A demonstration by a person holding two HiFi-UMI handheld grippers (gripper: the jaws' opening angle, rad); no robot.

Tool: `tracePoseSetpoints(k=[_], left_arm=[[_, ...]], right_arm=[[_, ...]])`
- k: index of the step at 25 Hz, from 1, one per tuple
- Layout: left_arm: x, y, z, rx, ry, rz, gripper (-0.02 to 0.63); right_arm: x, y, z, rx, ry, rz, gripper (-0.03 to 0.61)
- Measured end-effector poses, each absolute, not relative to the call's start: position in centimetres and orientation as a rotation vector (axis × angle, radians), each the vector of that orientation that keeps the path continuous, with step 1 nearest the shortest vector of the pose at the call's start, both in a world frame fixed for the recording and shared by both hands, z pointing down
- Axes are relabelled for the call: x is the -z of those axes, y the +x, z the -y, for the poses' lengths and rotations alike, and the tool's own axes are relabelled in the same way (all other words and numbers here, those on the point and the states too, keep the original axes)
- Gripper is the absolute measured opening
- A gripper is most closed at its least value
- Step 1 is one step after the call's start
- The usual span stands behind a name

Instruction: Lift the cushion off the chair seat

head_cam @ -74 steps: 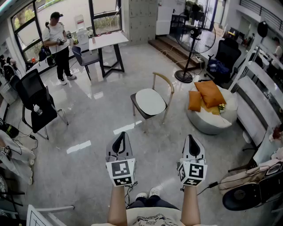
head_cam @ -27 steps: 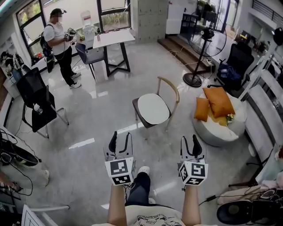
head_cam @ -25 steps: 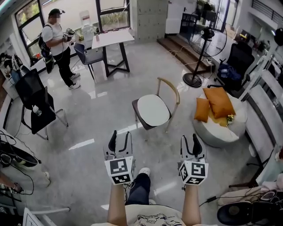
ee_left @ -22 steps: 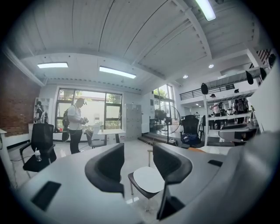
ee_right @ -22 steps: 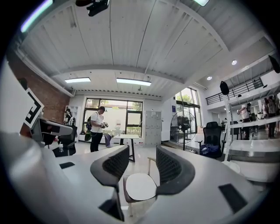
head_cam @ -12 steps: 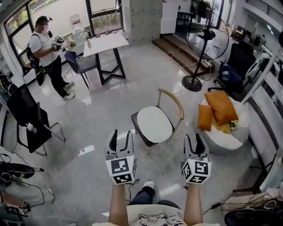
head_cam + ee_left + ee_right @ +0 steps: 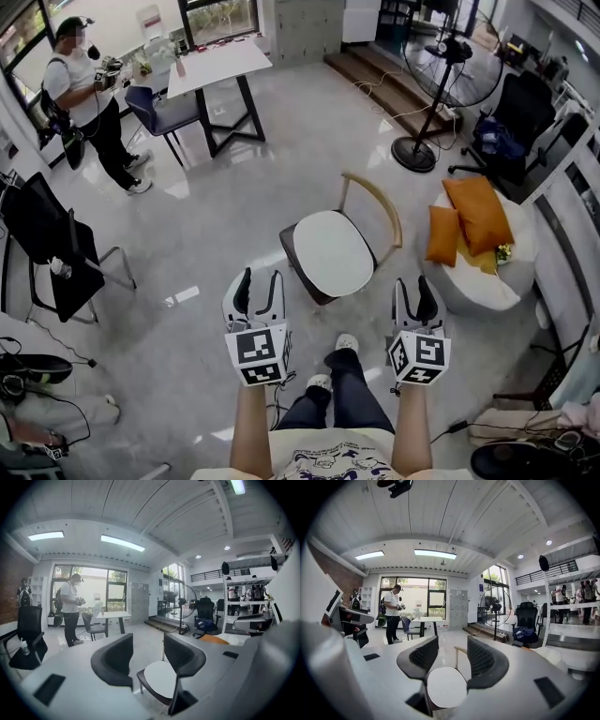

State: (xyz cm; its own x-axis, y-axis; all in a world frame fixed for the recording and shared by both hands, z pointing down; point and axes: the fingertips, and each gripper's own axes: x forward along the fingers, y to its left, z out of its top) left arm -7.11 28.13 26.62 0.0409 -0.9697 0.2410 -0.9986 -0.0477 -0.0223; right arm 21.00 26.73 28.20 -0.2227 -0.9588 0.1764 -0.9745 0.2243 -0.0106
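White marker cubes are noted nearest, one per unit. The left hand-held gripper and right hand-held gripper are held with jaws apart, nothing between the pads. Just beyond, the round white cushion lies flat on the chair seat, untouched. The approach is judged to be in hand; next, the jaws must be brought to the cushion's rim and closed there.

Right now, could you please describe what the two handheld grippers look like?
The left gripper and right gripper match: pale grey bodies, two dark curved jaws, and a white cube with black square markers. The forearms behind are unsleeved.
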Motion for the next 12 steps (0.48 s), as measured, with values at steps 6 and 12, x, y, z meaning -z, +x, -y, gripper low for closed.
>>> tracePoseSetpoints(k=[6,12], left_arm=[[-28.3,-7.7,-23.2,-0.312,2.116,2.053,0.202],[-29.5,-7.8,-15.8,-0.338,2.059,2.092,0.202]], right_arm=[[-29.7,20.6,-21.2,-0.197,1.84,2.341,0.196],[-30.8,21.0,-12.2,-0.214,1.81,2.365,0.196]])
